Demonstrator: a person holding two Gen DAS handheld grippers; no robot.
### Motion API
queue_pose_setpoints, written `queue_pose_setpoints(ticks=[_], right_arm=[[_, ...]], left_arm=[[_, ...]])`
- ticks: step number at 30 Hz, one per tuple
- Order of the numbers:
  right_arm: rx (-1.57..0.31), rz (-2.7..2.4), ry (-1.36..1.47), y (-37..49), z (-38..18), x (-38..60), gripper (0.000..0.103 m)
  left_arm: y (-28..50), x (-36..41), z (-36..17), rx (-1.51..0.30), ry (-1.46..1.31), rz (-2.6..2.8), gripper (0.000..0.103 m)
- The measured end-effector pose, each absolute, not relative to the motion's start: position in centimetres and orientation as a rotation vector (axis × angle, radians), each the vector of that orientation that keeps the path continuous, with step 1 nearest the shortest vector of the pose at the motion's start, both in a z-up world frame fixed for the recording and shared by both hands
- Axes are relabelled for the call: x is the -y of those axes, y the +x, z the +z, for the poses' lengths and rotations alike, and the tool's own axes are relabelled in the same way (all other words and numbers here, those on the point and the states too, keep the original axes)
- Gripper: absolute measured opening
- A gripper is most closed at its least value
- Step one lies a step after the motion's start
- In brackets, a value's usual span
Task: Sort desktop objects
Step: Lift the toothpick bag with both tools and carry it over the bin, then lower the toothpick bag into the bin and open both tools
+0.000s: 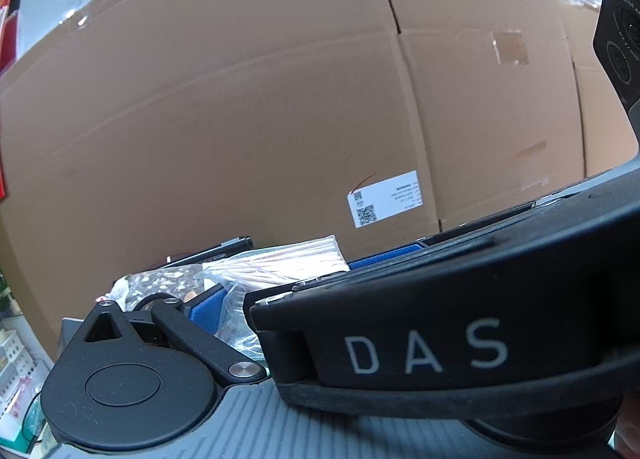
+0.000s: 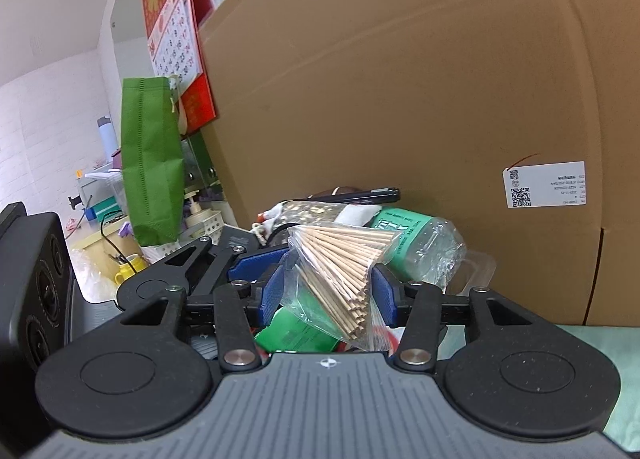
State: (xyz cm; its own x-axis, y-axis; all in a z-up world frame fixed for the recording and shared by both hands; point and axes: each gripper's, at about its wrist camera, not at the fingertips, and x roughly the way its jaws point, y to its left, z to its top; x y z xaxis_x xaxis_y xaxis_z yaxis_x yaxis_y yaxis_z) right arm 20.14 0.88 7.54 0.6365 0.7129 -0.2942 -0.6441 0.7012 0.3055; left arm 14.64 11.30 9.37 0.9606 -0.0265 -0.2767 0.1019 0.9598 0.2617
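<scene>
A clear plastic bag of wooden sticks [image 2: 340, 271] hangs between the blue pads [image 2: 385, 295] of my right gripper [image 2: 329, 293], which is shut on it above a pile of desk items. In the left wrist view the same bag [image 1: 280, 263] shows just past the right gripper's black body [image 1: 440, 319], which crosses the frame and hides my left gripper's right finger. My left gripper [image 1: 320, 283] has its left blue pad [image 1: 206, 311] swung far outward, so it looks open. It also shows left of the bag [image 2: 256, 263].
The pile holds a clear package with a green label [image 2: 416, 235], a green packet [image 2: 296, 335] and a black phone [image 2: 360, 195]. A large cardboard box [image 2: 400, 79] stands close behind. At left are a green bag [image 2: 152, 163], a wall calendar [image 2: 172, 19] and a yellow mug [image 2: 128, 265].
</scene>
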Motion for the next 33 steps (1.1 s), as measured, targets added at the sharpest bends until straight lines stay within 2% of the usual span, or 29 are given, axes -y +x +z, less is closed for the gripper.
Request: queue_pose_setpoints(ticks=[21, 26, 33], right_arm=[[-0.466, 0.804, 0.233, 24.7, 5.1, -1.5, 0.058], [-0.474, 0.797, 0.237, 25.2, 4.7, -1.6, 0.065], [-0.484, 0.783, 0.211, 24.8, 4.5, -1.8, 0.067]], left_arm=[[19.6, -11.7, 7.3, -0.346, 0.324, -0.040, 0.103], [20.1, -11.7, 7.1, -0.373, 0.339, -0.032, 0.103], [19.9, -11.8, 6.6, -0.385, 0.326, -0.020, 0.103]])
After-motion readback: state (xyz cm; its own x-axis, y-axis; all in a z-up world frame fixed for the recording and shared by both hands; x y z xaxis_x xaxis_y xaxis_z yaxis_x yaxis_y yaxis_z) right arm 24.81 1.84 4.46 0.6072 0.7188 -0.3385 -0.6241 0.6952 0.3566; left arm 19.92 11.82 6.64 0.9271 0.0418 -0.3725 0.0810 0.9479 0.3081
